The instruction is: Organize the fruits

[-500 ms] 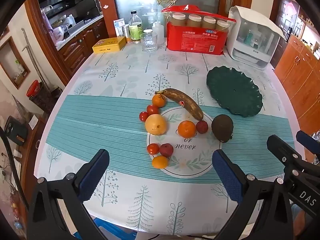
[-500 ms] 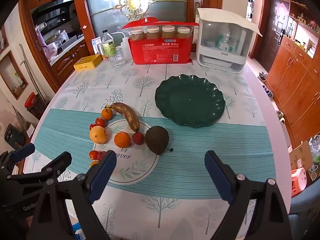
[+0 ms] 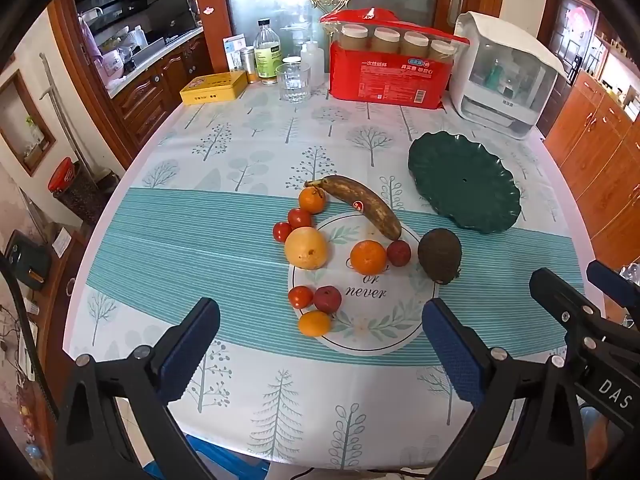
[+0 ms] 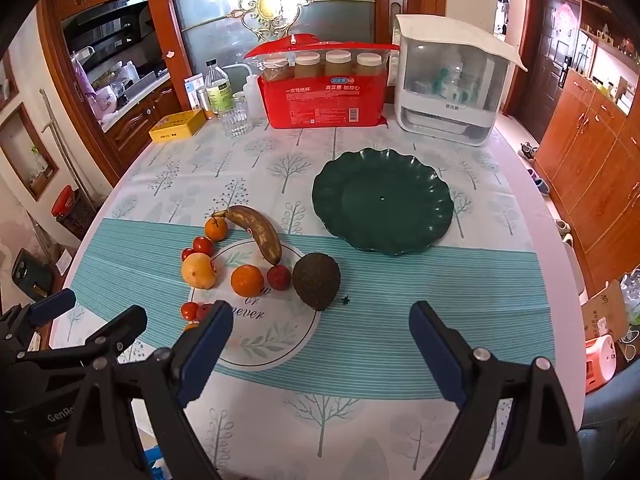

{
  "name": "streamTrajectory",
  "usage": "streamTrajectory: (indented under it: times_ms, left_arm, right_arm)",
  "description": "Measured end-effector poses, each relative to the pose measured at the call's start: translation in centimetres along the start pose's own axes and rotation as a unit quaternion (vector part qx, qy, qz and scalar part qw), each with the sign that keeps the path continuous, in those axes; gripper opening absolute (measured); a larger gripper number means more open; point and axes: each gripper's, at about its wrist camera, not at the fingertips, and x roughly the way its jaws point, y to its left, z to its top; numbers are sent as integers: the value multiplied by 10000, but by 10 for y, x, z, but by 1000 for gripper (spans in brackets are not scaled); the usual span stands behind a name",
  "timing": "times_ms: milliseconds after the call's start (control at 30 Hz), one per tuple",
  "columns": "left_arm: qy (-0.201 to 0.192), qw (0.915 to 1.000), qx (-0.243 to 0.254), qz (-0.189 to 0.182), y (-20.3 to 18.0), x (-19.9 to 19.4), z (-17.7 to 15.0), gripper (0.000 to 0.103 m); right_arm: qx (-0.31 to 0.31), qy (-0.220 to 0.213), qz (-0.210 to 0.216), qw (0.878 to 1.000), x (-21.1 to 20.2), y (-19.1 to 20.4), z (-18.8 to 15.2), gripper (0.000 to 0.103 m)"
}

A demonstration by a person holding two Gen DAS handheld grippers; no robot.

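Fruit lies loose on the tablecloth: a browned banana (image 3: 362, 205), a dark avocado (image 3: 439, 255), a large yellow orange (image 3: 305, 248), smaller oranges (image 3: 367, 256), and several small red fruits (image 3: 300, 297). A dark green scalloped plate (image 3: 464, 182) sits bare to their right. My left gripper (image 3: 320, 328) hovers open over the table's near edge, nothing between its blue pads. In the right wrist view the avocado (image 4: 316, 281) and the plate (image 4: 382, 200) lie ahead of my right gripper (image 4: 320, 328), which is also open and holds nothing.
At the table's far side stand a red pack of jars (image 3: 390, 64), a white dish cabinet (image 3: 506, 76), a yellow tin (image 3: 214, 87), a glass (image 3: 294, 82) and bottles (image 3: 268, 54). Wooden cupboards (image 4: 600, 152) line the right wall.
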Motion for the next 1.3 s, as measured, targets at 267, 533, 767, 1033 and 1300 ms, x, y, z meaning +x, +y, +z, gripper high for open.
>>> streamTrajectory:
  times_ms: [267,533,767,1033,1300]
  left_arm:
    - [-100,9999,-8,26,-6,-7,0,98]
    - [-51,10000,-58,-18,-10,-11,-5,98]
    - [-42,10000,-80,-1,-11,-12,-9,98]
    - [-152,9997,-202,-20,-15,-19,-17,98]
    - [-380,9989,-267,-10,-16,-31,-17,98]
  right_arm:
    - [-19,-53,46,10000,-3,3,-2,90]
    - [-7,-81,108,9999,-7,-3,-5,90]
    - [-3,-102,168,9998,-10,-4,-7,90]
    - [-74,-168,334,9993,-12,-16,-7,90]
    - [-113,-154,498,9986,-10,-19,-3,90]
